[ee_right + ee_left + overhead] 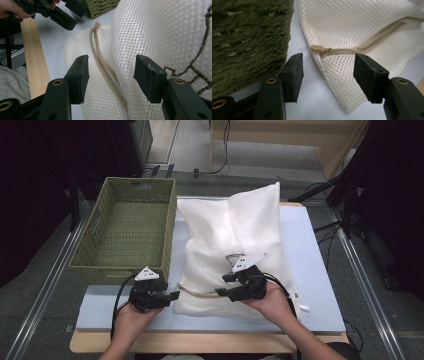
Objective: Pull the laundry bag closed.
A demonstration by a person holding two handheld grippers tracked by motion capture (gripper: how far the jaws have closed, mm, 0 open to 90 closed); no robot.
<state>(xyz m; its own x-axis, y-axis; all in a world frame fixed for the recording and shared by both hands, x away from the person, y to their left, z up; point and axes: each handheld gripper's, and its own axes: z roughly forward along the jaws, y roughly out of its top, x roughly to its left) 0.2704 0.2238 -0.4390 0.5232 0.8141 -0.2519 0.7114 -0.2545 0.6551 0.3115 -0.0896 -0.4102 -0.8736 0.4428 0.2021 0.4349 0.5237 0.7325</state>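
A white mesh laundry bag (pixel 235 235) lies stuffed on the grey-blue mat, with a beige zipper (pixel 197 293) along its near left edge. In the left gripper view, the zipper pull (pixel 315 48) rests at the bag's corner (pixel 352 22), just beyond my left gripper (pixel 328 72). That gripper (pixel 170 297) is open, with its jaws on either side of the corner and no pad pressing on it. My right gripper (pixel 225 286) is open over the bag. Its jaws (pixel 111 75) straddle the partly open zipper, whose pull (pixel 96 25) lies farther off, near the left gripper (pixel 71 13).
A green woven basket (pixel 120 265) stands empty at the left, close against the bag and just beyond the left gripper (pixel 249 37). The mat (pixel 305 270) has bare room to the right of the bag. A wooden table edge (pixel 200 340) runs along the front.
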